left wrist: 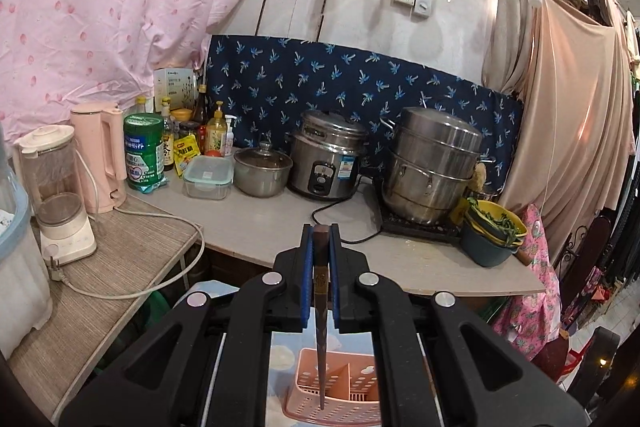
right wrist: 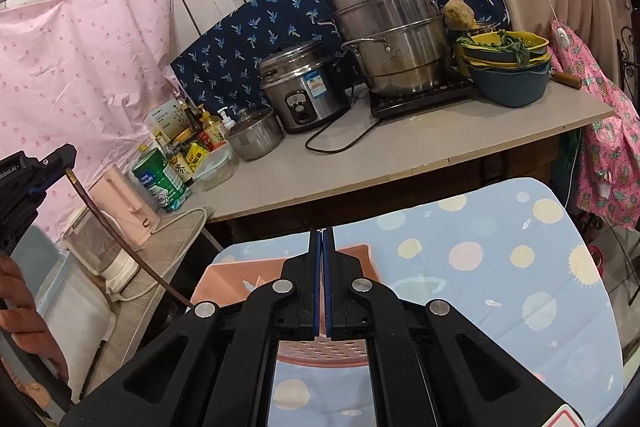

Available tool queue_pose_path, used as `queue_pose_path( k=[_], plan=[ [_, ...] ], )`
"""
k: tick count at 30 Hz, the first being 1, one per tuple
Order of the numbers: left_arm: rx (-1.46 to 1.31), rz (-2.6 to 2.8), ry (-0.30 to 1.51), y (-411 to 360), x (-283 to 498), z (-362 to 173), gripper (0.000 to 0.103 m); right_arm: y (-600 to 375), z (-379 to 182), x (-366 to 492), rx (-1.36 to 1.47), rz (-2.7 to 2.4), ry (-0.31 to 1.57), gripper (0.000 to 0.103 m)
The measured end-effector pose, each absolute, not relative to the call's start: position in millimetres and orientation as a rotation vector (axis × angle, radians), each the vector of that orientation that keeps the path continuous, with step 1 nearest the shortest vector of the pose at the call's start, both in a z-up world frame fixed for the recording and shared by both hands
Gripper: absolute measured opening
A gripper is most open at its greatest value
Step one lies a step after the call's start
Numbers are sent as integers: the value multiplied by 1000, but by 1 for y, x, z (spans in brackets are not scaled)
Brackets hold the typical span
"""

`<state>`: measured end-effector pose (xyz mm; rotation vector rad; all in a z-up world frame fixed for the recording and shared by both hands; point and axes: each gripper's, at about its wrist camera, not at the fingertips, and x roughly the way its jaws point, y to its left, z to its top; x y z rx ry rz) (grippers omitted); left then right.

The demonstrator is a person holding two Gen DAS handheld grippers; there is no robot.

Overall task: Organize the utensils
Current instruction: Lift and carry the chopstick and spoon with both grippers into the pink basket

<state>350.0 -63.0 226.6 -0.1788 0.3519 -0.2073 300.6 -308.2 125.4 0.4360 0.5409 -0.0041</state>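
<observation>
The left gripper (left wrist: pixel 321 231) is clamped on one dark brown chopstick (left wrist: pixel 320 331), whose long axis runs straight down from the blue pads toward 6 o'clock in the left wrist view, its thin tip hanging over or just inside the pink slotted utensil basket (left wrist: pixel 352 387); whether the tip touches the basket floor cannot be told. The basket has a divider making at least two compartments, and what lies in them is not visible. In the right wrist view the right gripper (right wrist: pixel 322 233) has its two blue pads pressed together with nothing between them, poised above the same basket (right wrist: pixel 236 279), which sits on a light blue cloth with pastel dots (right wrist: pixel 480 259); at 9 o'clock the left gripper (right wrist: pixel 48 167) shows with the chopstick (right wrist: pixel 120 239) slanting down toward the basket. Farther off, on the grey counter (left wrist: pixel 280 223), stand one small lidded pot (left wrist: pixel 262 167), one rice cooker (left wrist: pixel 326 155) and one tall stacked steamer (left wrist: pixel 432 163). At 3 o'clock stacked bowls (left wrist: pixel 492 231) hold green leaves.
</observation>
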Motion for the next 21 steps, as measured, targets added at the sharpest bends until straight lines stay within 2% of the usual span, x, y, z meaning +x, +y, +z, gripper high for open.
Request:
queue_pose_path(
  k=[13,21],
  plan=[
    [-185,-223,266,-62,347,265,7,-307,125,306,435,11,526,2],
    [-170,-187,350,-66,374,226,7,-311,110,315,431,-14,578,3]
  ],
)
